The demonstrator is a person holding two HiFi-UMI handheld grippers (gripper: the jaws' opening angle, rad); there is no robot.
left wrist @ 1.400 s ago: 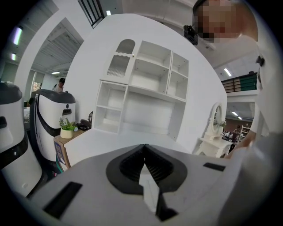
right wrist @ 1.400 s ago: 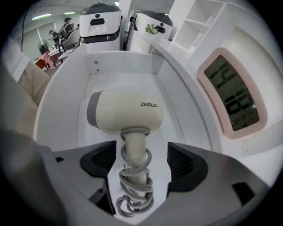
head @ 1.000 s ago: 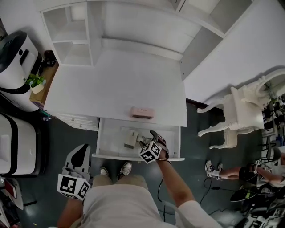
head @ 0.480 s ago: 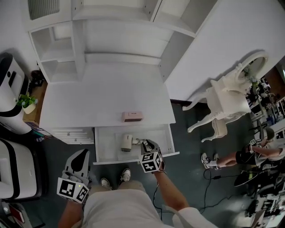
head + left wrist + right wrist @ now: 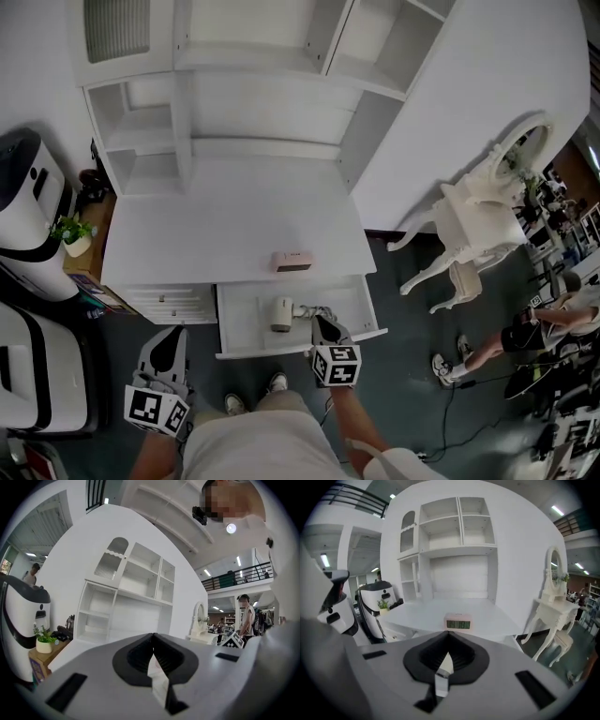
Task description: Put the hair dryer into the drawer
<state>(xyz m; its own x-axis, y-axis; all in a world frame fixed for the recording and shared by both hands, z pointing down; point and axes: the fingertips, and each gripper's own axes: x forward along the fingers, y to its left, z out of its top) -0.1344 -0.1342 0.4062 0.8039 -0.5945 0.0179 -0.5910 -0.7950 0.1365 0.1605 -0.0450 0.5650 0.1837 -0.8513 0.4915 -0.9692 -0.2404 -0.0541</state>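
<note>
The hair dryer (image 5: 281, 313) lies inside the open drawer (image 5: 246, 330). The 2 tools, right gripper (image 5: 325, 329) by the drawer front and left gripper (image 5: 170, 343) well aside, are closed and empty. The cord (image 5: 314, 309) seems tucked in; confirm that, then push the front squarely.

My right tool (image 5: 324, 326) is now out of the drawer (image 5: 242, 330), back at its front edge at lower centre, jaws gone from apart to together, leaving the hair dryer (image 5: 281, 314) lying free.
</note>
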